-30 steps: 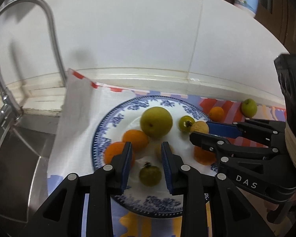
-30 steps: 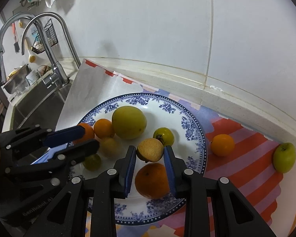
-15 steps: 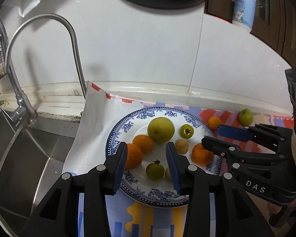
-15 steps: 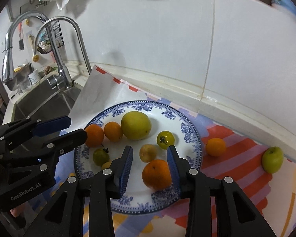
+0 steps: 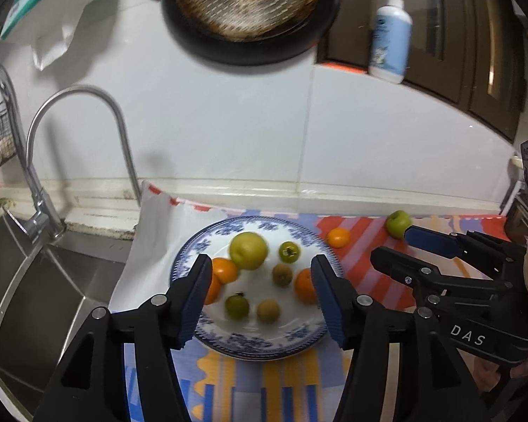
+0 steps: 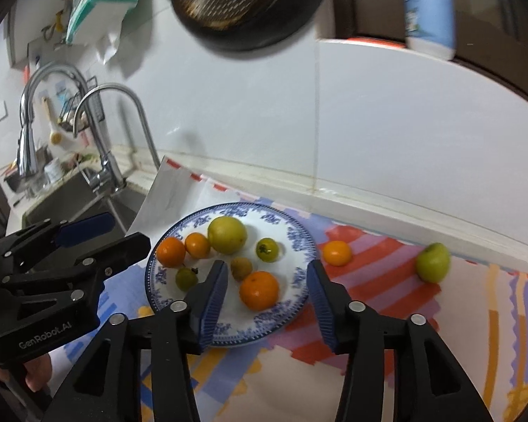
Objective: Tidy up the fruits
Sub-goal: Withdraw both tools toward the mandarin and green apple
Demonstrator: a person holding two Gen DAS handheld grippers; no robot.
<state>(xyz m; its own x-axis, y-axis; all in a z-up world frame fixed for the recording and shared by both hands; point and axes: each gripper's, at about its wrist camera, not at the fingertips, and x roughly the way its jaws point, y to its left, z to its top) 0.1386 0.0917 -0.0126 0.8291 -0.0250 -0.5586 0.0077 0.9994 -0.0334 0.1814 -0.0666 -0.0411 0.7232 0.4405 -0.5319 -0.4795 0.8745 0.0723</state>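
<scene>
Fruits: seven on plate (image 6: 301, 242); orange (image 6: 337, 252) and green apple (image 6: 432, 262) remain on counter; left claw (image 5: 258, 300) and right claw (image 6: 265, 290) part-open, just widened, empty

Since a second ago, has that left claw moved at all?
Yes. The left gripper has pulled back and up from the blue-rimmed plate, which now looks smaller and farther off. Its jaws have just been opening, with nothing held between them.
</scene>
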